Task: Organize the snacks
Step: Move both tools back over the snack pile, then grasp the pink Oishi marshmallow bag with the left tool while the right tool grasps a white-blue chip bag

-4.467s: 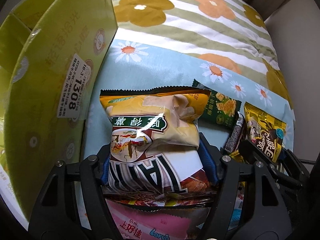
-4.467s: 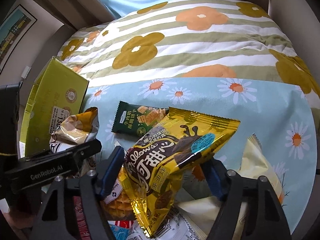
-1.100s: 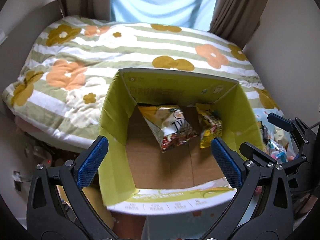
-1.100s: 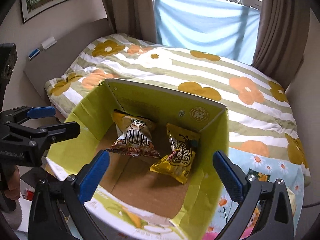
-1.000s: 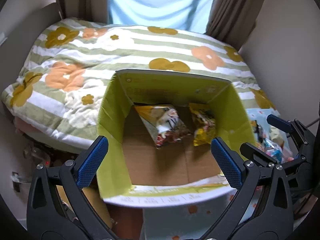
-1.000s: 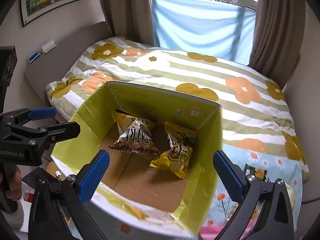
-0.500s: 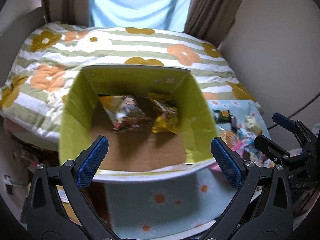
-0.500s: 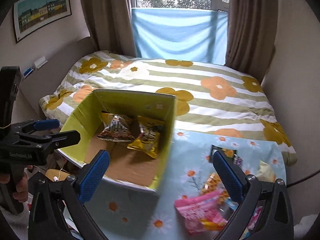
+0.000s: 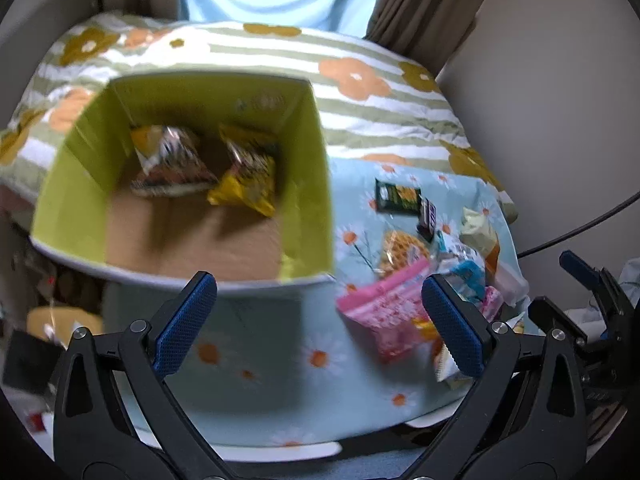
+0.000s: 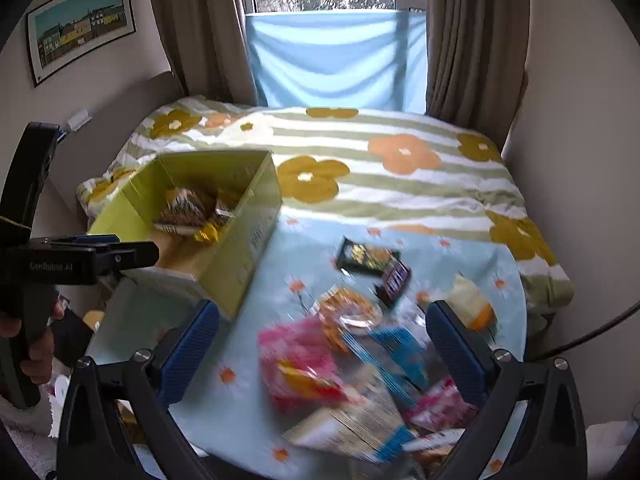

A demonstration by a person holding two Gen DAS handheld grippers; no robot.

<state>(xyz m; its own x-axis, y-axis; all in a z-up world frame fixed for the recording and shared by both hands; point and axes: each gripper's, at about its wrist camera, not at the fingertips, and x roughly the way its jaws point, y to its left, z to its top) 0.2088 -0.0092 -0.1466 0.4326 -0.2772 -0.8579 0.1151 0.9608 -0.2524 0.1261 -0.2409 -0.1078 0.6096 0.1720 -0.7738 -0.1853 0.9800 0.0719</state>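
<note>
A yellow-green cardboard box (image 9: 308, 168) (image 10: 256, 216) stands open on the left of the blue daisy cloth. Inside lie a chip bag (image 9: 170, 160) (image 10: 186, 208) and a yellow chocolate snack bag (image 9: 248, 180) (image 10: 208, 234). To its right is a heap of loose snacks: a pink packet (image 9: 384, 308) (image 10: 300, 356), a waffle pack (image 9: 402, 250) (image 10: 348, 312), a green cracker pack (image 9: 398, 196) (image 10: 366, 258) and a dark bar (image 10: 394, 282). My left gripper (image 9: 320, 324) is open and empty, above the cloth in front of the box. My right gripper (image 10: 320, 348) is open and empty above the heap.
A bed with a striped flower quilt (image 10: 360, 168) lies behind the cloth-covered table. Curtains (image 10: 472, 48) and a window are at the back, walls on both sides. A hand (image 10: 38, 356) holds the left gripper's handle at the left. A black cable (image 9: 580, 228) runs at the right.
Both grippers were shut on the chip bag and the yellow bag; those bags now lie in the box. Both views have drawn back and swung right toward the snack heap.
</note>
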